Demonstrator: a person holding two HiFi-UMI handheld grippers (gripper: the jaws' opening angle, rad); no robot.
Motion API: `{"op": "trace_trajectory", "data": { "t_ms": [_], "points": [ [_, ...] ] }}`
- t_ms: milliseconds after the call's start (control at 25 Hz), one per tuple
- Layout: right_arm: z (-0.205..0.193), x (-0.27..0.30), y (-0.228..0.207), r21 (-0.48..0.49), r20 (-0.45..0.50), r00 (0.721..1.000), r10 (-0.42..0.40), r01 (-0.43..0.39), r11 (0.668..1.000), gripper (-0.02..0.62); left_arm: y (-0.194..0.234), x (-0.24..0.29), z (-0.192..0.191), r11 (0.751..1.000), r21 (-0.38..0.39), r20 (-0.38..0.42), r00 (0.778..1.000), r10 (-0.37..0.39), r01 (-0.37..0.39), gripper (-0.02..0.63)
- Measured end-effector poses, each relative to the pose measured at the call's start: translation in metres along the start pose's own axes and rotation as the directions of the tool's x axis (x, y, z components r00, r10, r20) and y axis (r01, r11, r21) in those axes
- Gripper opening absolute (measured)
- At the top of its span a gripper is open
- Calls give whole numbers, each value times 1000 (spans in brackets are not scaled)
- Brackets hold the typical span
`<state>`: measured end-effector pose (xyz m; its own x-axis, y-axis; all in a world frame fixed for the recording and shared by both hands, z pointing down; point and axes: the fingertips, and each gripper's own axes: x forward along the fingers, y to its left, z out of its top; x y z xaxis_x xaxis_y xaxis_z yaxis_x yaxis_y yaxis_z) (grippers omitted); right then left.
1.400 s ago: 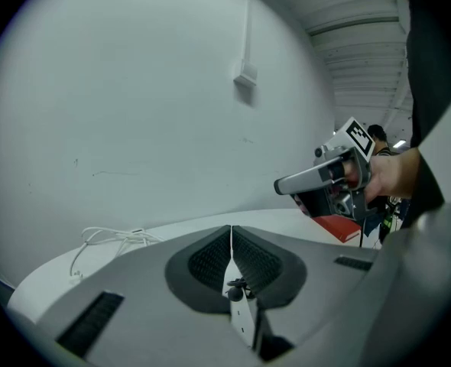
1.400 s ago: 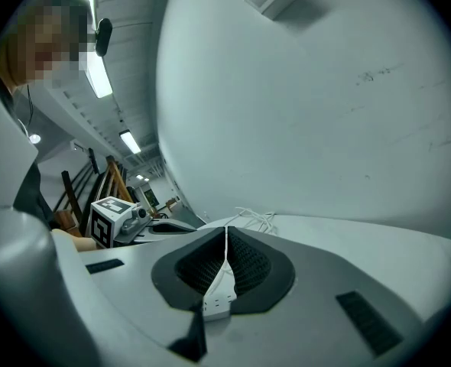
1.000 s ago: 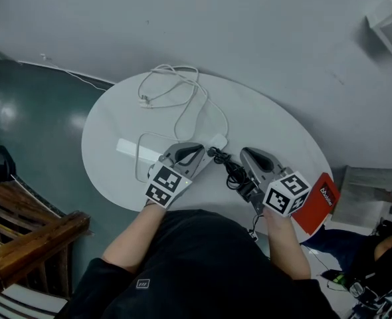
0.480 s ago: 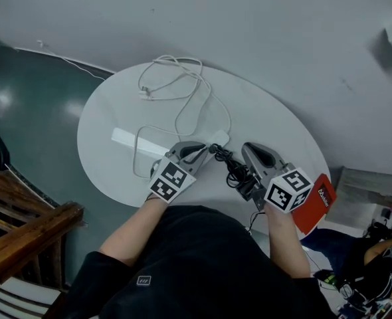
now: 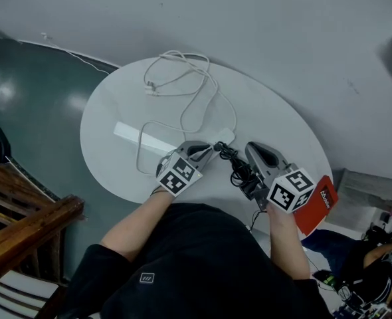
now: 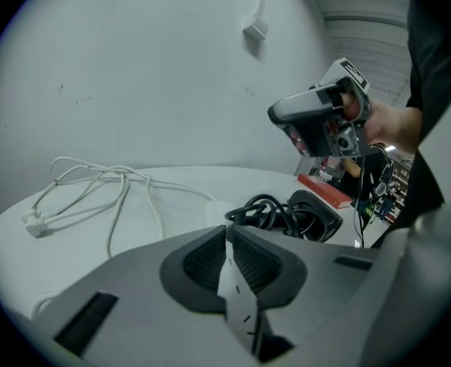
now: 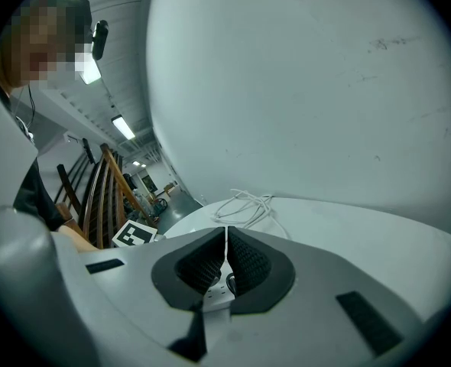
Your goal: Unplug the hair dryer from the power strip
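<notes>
A black plastic hair dryer (image 6: 319,215) is lying on its side, its coiled cord reaching toward a white rectangular power strip (image 5: 225,137).

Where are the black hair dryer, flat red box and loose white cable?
Black hair dryer (image 6: 319,215): left gripper view, body.
Flat red box (image 5: 319,210): head view, top face.
Loose white cable (image 6: 122,178): left gripper view, bundle.
</notes>
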<state>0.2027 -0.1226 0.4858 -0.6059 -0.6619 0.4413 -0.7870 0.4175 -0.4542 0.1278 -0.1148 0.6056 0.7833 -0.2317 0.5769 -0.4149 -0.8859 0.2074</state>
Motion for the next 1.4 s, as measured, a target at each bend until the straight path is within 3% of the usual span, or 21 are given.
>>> {"op": "trace_trajectory", "data": {
  "t_ms": [320,440,760,920,1160,1400],
  "points": [
    [-9,-2,3,15,-11,1000,-12,12,1000,37,2,9,-16,1000,18,-55,998,-3,4,27],
    [-14,1,3,9,-25,1000,-18,18,1000,37,3,12,-20,1000,15,-72,997,-3,4,98],
    [-26,16,-2,-95,-97,994,-42,33,995,40,-3,15,-19,997,68,-75,997,29,-24,130],
    [-41,34,0,-136,-167,985,-30,7,991,101,-5,15,-20,998,58,-51,998,29,-26,135],
    [-72,60,4,-172,-273,962,-11,-37,984,123,-1,14,-17,1000,12,-16,1000,12,-12,130],
    [-107,84,-1,-250,-405,913,-39,-69,966,121,1,13,-16,1000,10,-3,1000,11,-11,117]
  ]
}}
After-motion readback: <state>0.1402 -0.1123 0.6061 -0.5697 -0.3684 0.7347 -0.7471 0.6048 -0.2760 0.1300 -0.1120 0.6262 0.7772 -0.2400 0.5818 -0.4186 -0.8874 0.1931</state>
